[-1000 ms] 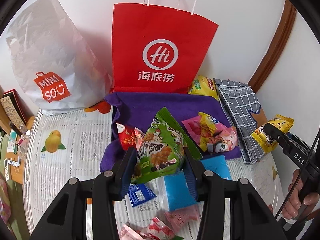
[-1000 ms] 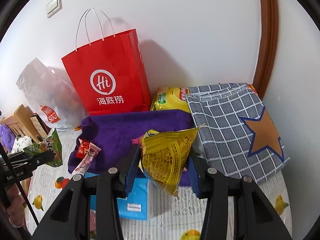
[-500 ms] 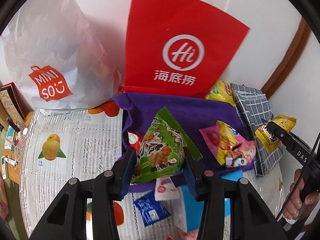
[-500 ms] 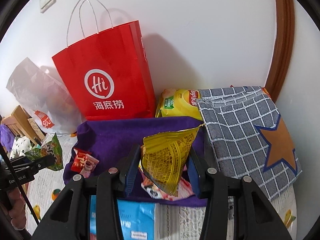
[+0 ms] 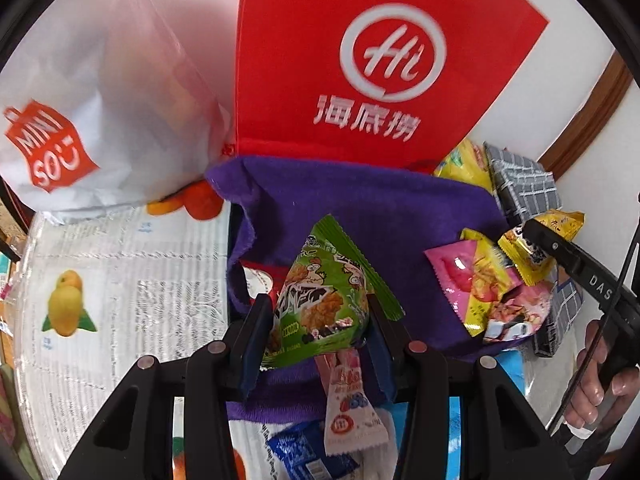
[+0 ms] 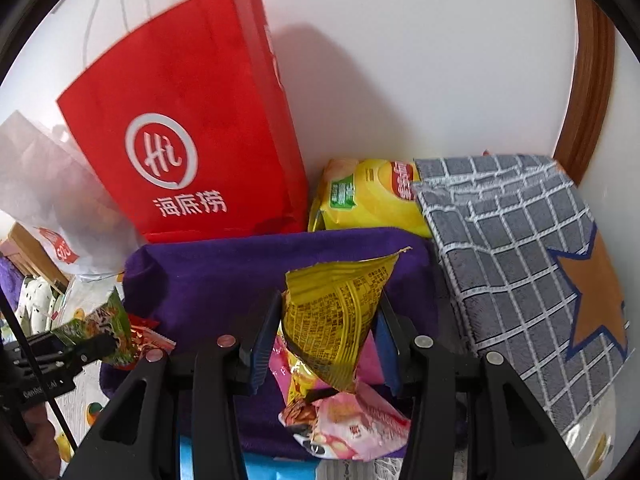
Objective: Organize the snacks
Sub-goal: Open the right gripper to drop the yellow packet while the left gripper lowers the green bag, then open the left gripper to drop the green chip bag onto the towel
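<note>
Left wrist view: a green packet (image 5: 320, 300) is pinched by the left gripper (image 5: 316, 328) above the purple cloth (image 5: 360, 216); a yellow packet (image 6: 336, 312) is pinched by the right gripper (image 6: 328, 332) near the cloth's right edge. Both packets are gripped low, so they could slip out.

On the red paper bag (image 5: 384, 60), far centre: a white ring with "Hi" and below it "海底捞". On the white plastic bag (image 5: 100, 92), far left: an orange tag reading "MINI SO". On the black handle of the right claw (image 5: 536, 240), at right: white letters "DAS". Print on the snack packets too small or blurred to read.
</note>
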`<state>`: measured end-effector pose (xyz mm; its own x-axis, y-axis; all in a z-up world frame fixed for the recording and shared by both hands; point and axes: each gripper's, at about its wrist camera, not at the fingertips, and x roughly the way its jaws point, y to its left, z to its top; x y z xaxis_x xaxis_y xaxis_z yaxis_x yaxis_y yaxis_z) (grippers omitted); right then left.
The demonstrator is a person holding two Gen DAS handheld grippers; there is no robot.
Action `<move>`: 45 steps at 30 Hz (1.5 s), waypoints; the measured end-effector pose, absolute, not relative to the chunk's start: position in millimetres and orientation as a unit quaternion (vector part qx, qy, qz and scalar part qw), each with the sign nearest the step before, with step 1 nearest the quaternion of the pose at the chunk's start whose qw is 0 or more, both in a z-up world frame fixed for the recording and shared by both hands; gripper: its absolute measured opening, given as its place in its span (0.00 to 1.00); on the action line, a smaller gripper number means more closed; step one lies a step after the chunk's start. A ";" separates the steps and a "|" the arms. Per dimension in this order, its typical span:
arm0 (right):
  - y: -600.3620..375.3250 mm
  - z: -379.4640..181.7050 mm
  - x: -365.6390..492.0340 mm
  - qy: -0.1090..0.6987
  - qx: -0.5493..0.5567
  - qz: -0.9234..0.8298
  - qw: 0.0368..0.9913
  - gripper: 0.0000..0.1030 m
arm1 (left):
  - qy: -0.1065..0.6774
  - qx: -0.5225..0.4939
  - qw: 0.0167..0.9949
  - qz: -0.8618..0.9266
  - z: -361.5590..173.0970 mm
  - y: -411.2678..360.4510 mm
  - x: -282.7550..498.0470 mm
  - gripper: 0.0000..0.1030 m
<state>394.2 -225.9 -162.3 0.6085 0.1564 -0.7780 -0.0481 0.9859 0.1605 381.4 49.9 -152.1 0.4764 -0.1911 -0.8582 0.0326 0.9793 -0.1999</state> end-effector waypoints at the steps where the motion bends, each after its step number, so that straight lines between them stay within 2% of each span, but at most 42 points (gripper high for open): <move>1: -226.5 -166.0 397.4 0.442 0.062 0.053 0.893 0.43 | 0.512 -0.079 0.853 -0.066 -156.7 49.6 383.2 0.43; 19: -215.2 -188.0 420.8 0.464 0.035 0.062 0.883 0.43 | 0.508 -0.085 0.850 -0.111 -169.5 19.4 409.9 0.43; 25: -215.5 -185.3 414.5 0.466 0.030 0.070 0.881 0.51 | 0.513 -0.082 0.848 -0.109 -169.3 16.5 412.0 0.43; 27: -214.0 -183.2 411.7 0.466 0.025 0.075 0.881 0.56 | 0.518 -0.081 0.844 -0.110 -168.6 14.8 411.3 0.48; 32: -212.6 -173.6 402.3 0.460 0.021 0.077 0.884 0.58 | 0.518 -0.066 0.846 -0.107 -163.6 8.2 406.2 0.58; 45: -207.1 -146.3 368.9 0.440 0.026 0.087 0.893 0.58 | 0.513 -0.059 0.852 -0.083 -141.2 25.2 378.6 0.64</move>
<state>368.9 -207.1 -146.3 0.5978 0.1778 -0.7816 -0.1324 0.9836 0.1225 378.6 25.2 -141.2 0.4589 -0.2025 -0.8651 0.0809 0.9792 -0.1863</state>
